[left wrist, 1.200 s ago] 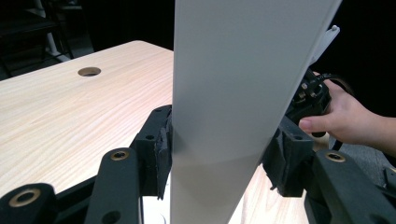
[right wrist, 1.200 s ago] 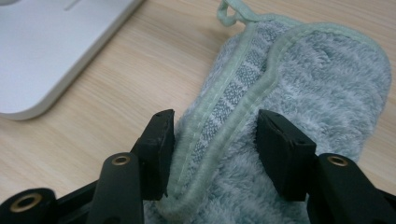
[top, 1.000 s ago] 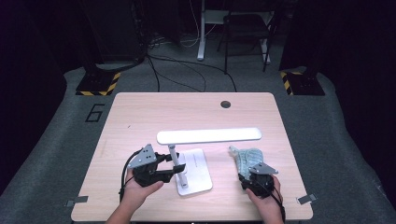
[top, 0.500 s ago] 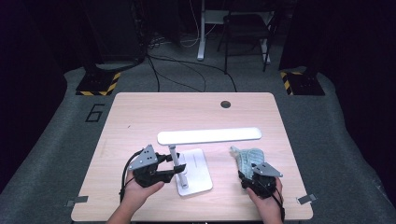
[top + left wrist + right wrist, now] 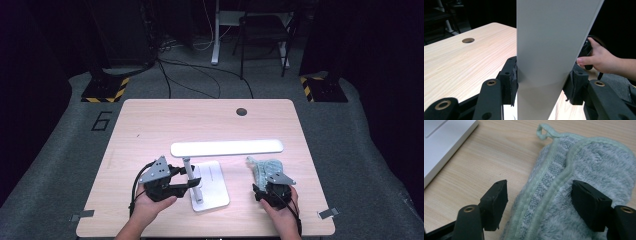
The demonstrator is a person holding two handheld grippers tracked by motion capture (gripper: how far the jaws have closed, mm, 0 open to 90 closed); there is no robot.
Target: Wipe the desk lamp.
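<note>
The white lamp (image 5: 210,172) stands in the lower middle of the high view, with its flat base on the tabletop (image 5: 165,125) and its long light bar stretched out above. Its thin post (image 5: 549,57) is squeezed between the pads of the left claw (image 5: 192,176), most likely so that the lamp is kept from sliding or tipping while it gets wiped. To the right of the lamp, well apart from the base, a soft green-grey cloth (image 5: 584,185) lies bunched on the wood. The right claw (image 5: 540,200) is set over the near end of this cloth, and its jaws have just been opening, so they stand wide on each side of the folded edge and nothing is pressed; the cloth looks about to be picked up for the wiping. A small loop is seen at the far end of the cloth, in the upper middle of the right gripper view. The tabletop is pale wood with a round hole (image 5: 242,111) near its far edge. Around it, grey floor (image 5: 70,150) is seen, with black cables (image 5: 200,75) and yellow-and-black striped feet (image 5: 105,90) in the dark upper part.
</note>
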